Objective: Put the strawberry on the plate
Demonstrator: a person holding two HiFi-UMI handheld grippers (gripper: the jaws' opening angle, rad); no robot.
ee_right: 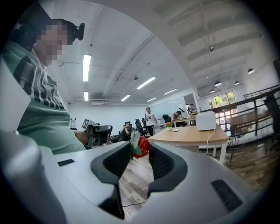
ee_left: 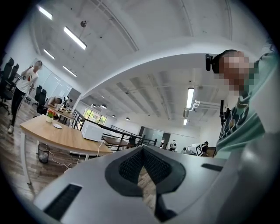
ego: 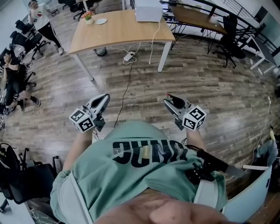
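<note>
A red strawberry [ee_right: 141, 148] with green leaves sits between the fingertips of my right gripper [ee_right: 140, 153], which is shut on it. In the head view the right gripper [ego: 168, 97] is held level in front of the person's green shirt, with a bit of red at its tip. Beside it, my left gripper [ego: 105, 96] is also held level. Its jaws [ee_left: 142, 152] meet at the tips with nothing between them. A small white plate [ego: 101, 21] lies on the far wooden table [ego: 118, 33], well ahead of both grippers. The plate [ee_right: 176, 129] also shows in the right gripper view.
On the table, a flower pot [ego: 89, 16] stands beside the plate and a white box [ego: 148, 9] sits at its right end. Cables [ego: 128, 57] trail on the wooden floor beneath. Office chairs [ego: 26, 39] and people [ego: 42, 19] are at the left, with more desks at the back right.
</note>
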